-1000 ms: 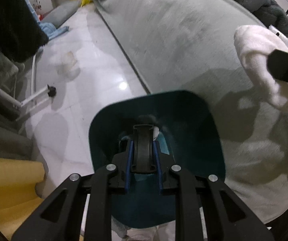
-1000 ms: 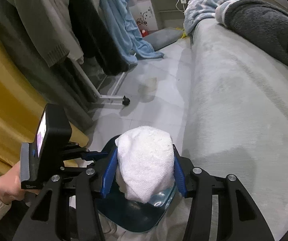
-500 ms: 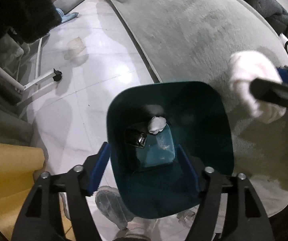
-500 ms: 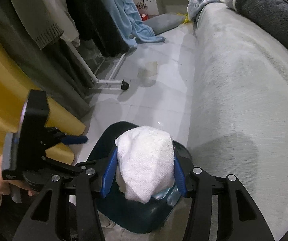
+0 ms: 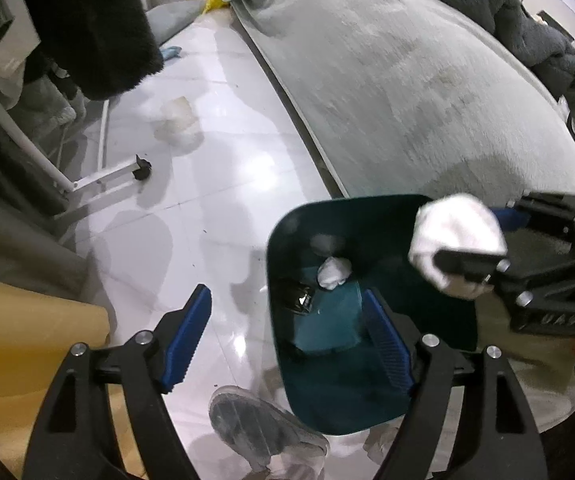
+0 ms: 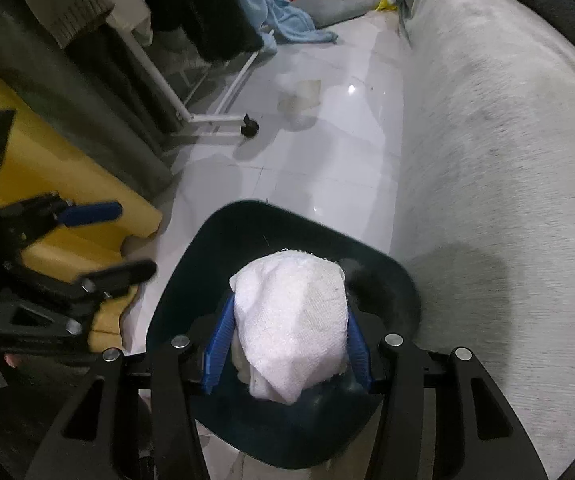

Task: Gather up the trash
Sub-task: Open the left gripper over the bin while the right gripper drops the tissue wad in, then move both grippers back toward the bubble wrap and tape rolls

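A dark teal trash bin (image 5: 283, 264) stands on the white tiled floor beside the grey sofa; it also shows in the right wrist view (image 6: 191, 276). Inside lie a small white wad (image 5: 333, 272), a dark shiny wrapper (image 5: 297, 300) and a teal flat piece (image 5: 327, 320). My right gripper (image 6: 287, 340) is shut on a crumpled white tissue (image 6: 291, 320) and holds it over the bin's opening; the tissue also shows in the left wrist view (image 5: 455, 244). My left gripper (image 5: 287, 340) is open wide and empty, straddling the bin's left rim.
A grey sofa (image 5: 407, 80) runs along the right. A clothes rack foot with a black caster (image 5: 141, 170) and hanging clothes stand at the left. A pale crumpled piece (image 5: 177, 120) lies on the floor farther off. A yellow cushion (image 5: 15, 340) sits at lower left.
My left gripper has let go of the bin's rim, opened wide and shifted left. My right gripper has carried the tissue from beside the bin to over its opening.
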Demonstrator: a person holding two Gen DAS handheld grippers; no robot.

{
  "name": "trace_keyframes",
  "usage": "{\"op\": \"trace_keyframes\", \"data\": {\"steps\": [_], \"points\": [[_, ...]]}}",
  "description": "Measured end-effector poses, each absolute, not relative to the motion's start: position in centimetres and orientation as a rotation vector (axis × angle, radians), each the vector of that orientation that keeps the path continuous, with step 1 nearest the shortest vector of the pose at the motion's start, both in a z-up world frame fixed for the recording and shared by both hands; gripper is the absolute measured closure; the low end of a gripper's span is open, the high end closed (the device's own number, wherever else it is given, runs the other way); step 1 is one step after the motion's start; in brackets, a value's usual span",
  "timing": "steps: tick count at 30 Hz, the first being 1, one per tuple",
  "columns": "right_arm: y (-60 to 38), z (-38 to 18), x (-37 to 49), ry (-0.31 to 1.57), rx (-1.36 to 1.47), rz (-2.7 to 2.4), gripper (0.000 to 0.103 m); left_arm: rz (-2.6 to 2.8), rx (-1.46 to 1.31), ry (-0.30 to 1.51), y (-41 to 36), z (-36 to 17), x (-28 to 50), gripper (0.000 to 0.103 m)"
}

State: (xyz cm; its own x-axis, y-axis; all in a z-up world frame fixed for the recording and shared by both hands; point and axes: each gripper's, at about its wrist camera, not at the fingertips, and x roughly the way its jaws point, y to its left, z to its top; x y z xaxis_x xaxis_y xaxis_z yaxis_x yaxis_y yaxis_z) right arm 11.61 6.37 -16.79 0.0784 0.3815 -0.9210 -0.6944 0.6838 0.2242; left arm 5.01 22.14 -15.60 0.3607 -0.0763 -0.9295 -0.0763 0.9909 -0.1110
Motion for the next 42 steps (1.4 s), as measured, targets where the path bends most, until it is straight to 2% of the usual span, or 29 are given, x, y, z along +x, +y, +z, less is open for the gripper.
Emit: {"op": "trace_keyframes", "data": {"steps": [10, 13, 17, 20, 24, 42], "points": [[7.1, -18.9, 10.8, 1.301, -0.386, 0.830, 0.048, 0.021, -0.197, 1.055, 23.6, -12.2, 5.1, 0.023], [7.1, -19.3, 10.4, 1.326, -0.412, 0.846, 0.036, 0.027, -0.191, 1.003, 23.4, -11.0, 5.2, 0.023], [6.8, -19.3, 9.8, 1.325, -0.438, 0.849, 0.029, 0.029, -0.223, 0.942, 23.2, -9.7, 5.4, 0.023], [6.3, -18.7, 9.6, 1.309, -0.443, 0.855, 0.027, 0.032, -0.224, 0.906, 22.8, -8.7, 5.7, 0.023], [5.8, -17.3, 9.7, 1.253, -0.426, 0.867, 0.024, 0.029, -0.209, 0.857, 21.8, -7.4, 6.0, 0.023], [1.0, -9.8, 10.1, 0.907, -0.360, 0.846, 0.020, 0.001, -0.176, 0.600, 16.5, -1.3, 6.2, 0.022]]}}
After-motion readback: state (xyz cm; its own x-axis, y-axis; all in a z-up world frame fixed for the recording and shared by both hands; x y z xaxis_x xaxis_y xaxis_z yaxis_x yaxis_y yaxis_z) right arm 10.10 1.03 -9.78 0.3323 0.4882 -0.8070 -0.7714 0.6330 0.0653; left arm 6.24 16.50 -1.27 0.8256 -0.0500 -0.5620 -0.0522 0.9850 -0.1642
